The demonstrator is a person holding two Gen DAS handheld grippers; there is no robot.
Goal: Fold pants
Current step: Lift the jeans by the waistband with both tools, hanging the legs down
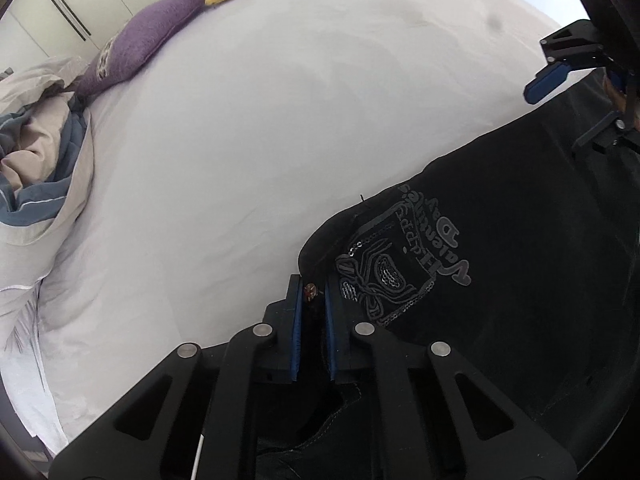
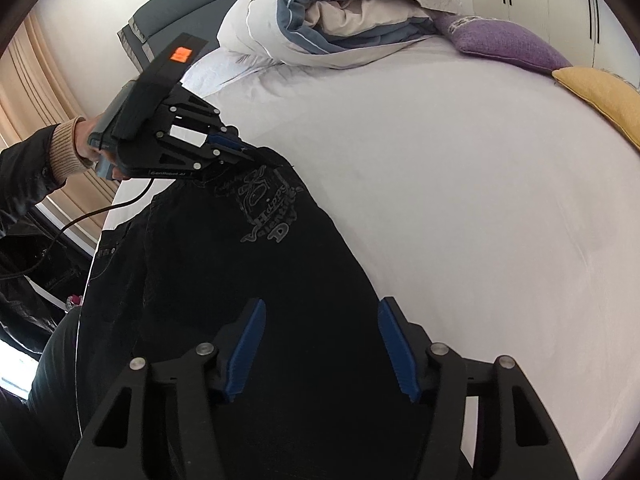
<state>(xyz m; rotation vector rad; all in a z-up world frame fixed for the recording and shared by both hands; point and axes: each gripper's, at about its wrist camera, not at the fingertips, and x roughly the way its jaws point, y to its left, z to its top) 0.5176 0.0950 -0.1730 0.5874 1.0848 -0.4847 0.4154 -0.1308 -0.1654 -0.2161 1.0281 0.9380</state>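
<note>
Black pants [image 2: 248,264] with a grey embroidered "Happy Valentine's Day" patch [image 1: 404,260] lie on a white bed sheet [image 1: 240,140]. My left gripper [image 1: 314,292] is shut on the waistband corner of the pants by a small metal rivet; it also shows in the right wrist view [image 2: 244,156], held by a hand. My right gripper [image 2: 322,344] is open, its blue fingers [image 2: 248,344] spread just above the black fabric. In the left wrist view the right gripper [image 1: 576,76] sits at the far right edge over the pants.
A rumpled blue-and-white duvet [image 2: 332,20] lies at the head of the bed, with a purple cushion [image 2: 504,42] and a yellow cushion [image 2: 604,96] beside it. White wardrobe doors [image 1: 68,12] stand behind. The bed edge [image 2: 90,272] runs at the left by the person.
</note>
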